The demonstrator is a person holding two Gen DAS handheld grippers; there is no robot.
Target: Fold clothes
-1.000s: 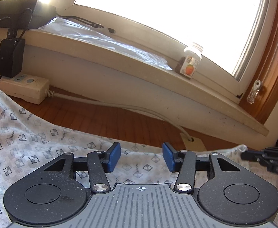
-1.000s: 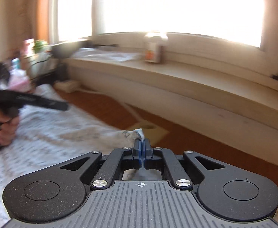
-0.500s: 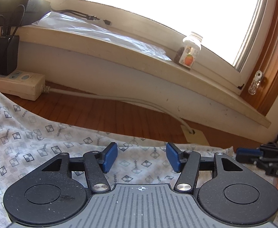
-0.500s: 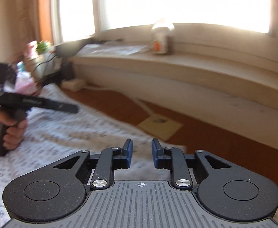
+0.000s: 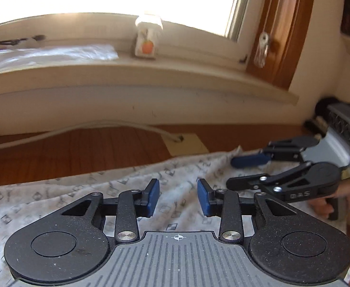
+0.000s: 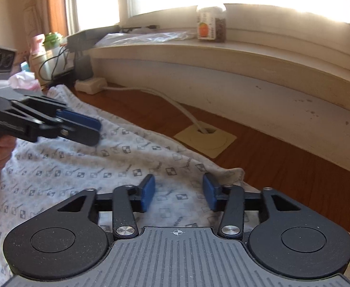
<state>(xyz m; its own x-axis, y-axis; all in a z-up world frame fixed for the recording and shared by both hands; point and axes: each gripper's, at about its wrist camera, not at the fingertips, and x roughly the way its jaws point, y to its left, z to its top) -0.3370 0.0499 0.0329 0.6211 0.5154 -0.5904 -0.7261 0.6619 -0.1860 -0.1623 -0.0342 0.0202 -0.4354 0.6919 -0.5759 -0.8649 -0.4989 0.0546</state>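
The patterned garment (image 6: 84, 167) is lying spread over the wooden worktop (image 6: 282, 157), its long axis running along the window wall and its far hem trailing just short of the cable plate (image 6: 207, 141). A strip of bare wood is lying open between that hem and the wall — room to work along the edge. One corner of the cloth is ending just beyond the right tool (image 6: 178, 192), whose jaws are opening with only flat fabric beneath them, nothing pinched. The left tool (image 5: 177, 197) is hovering over the cloth near the middle of the hem, its jaws closing but apart, gripping nothing. On the windowsill (image 6: 258, 55) a jar (image 6: 210, 19) is standing upright, holding something dark — what, I cannot tell.
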